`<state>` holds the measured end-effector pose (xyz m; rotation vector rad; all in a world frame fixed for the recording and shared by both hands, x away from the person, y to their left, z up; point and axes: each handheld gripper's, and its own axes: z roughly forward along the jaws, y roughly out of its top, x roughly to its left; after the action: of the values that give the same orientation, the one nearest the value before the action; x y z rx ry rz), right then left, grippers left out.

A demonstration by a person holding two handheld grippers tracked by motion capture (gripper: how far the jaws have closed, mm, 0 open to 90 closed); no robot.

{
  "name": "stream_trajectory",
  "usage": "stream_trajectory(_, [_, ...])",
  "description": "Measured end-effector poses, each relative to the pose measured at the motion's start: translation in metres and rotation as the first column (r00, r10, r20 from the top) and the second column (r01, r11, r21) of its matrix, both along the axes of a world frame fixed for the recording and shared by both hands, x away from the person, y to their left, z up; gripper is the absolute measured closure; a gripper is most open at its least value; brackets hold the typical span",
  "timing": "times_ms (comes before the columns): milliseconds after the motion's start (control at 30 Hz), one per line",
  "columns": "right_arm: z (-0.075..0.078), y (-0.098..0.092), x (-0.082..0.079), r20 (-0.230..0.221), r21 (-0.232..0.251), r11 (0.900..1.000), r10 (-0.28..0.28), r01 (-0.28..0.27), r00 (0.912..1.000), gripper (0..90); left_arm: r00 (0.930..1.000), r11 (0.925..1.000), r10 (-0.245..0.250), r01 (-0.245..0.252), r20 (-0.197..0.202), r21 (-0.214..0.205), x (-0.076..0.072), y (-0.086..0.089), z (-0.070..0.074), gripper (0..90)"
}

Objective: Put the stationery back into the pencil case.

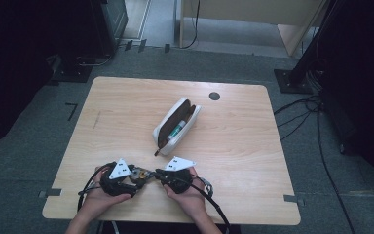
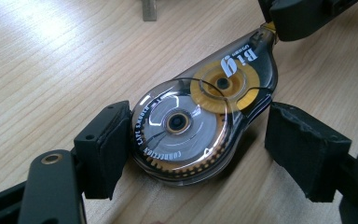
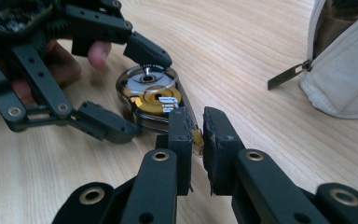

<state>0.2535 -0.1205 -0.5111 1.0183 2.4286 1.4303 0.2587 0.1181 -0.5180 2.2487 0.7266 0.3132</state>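
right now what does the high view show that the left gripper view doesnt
High view alone: the open white pencil case, the whole table, both hands, the grey floor. Left gripper view alone: the correction tape's printed lettering and gears, and a gap beside one pad of the left tongs. Both: the tape lying on the wood, the right tongs pinching its tip.

An open white pencil case lies mid-table, a green-labelled tube inside; dark round grommet near the far edge.
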Motion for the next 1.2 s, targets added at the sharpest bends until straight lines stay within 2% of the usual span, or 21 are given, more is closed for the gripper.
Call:
stream_trajectory(267, [0.005, -0.004, 0.003, -0.001, 0.045, 0.9989, -0.01, 0.01, 0.9999, 82.4, 0.9998, 0.9998, 0.017, -0.017, 0.008, -0.005, 0.0, 0.0, 0.001, 32.6])
stream_trajectory(433, [0.007, -0.007, 0.004, -0.005, 0.074, 0.997, -0.023, 0.023, 0.9997, 81.5, 0.9998, 1.0, 0.001, -0.001, 0.02, -0.003, -0.001, 0.0, 0.001, 39.0])
stream_trajectory(667, [0.009, -0.013, 0.006, -0.001, 0.103, 0.9936, -0.047, 0.047, 0.9989, 79.3, 0.9969, 0.9996, -0.007, 0.005, 0.079, 0.027, -0.006, -0.002, 0.003, 49.8])
stream_trajectory(767, [0.008, -0.015, 0.009, 0.0, 0.093, 0.9937, -0.062, 0.061, 0.9981, 78.4, 0.9952, 0.9994, -0.01, 0.007, 0.098, 0.035, -0.007, -0.003, 0.002, 54.7])
stream_trajectory(833, [0.006, -0.016, 0.011, -0.013, 0.099, 0.9933, -0.057, 0.058, 0.9983, 76.3, 0.9942, 0.9983, -0.053, 0.05, 0.094, 0.03, -0.009, -0.004, 0.002, 61.9])
stream_trajectory(867, [0.005, -0.016, 0.012, -0.024, 0.11, 0.9927, -0.047, 0.05, 0.9986, 75.4, 0.9913, 0.9969, -0.07, 0.065, 0.112, 0.045, -0.011, -0.006, 0.002, 65.9])
stream_trajectory(933, [0.001, -0.011, 0.013, -0.033, 0.088, 0.9955, -0.033, 0.036, 0.9989, 73.8, 0.9888, 0.9955, -0.085, 0.078, 0.123, 0.054, -0.013, -0.009, 0.002, 71.7])
stream_trajectory(1200, [-0.007, -0.008, 0.016, -0.052, 0.074, 0.9966, -0.032, 0.036, 0.9981, 72.9, 0.9895, 0.995, -0.09, 0.084, 0.114, 0.053, -0.012, -0.009, 0.003, 73.4])
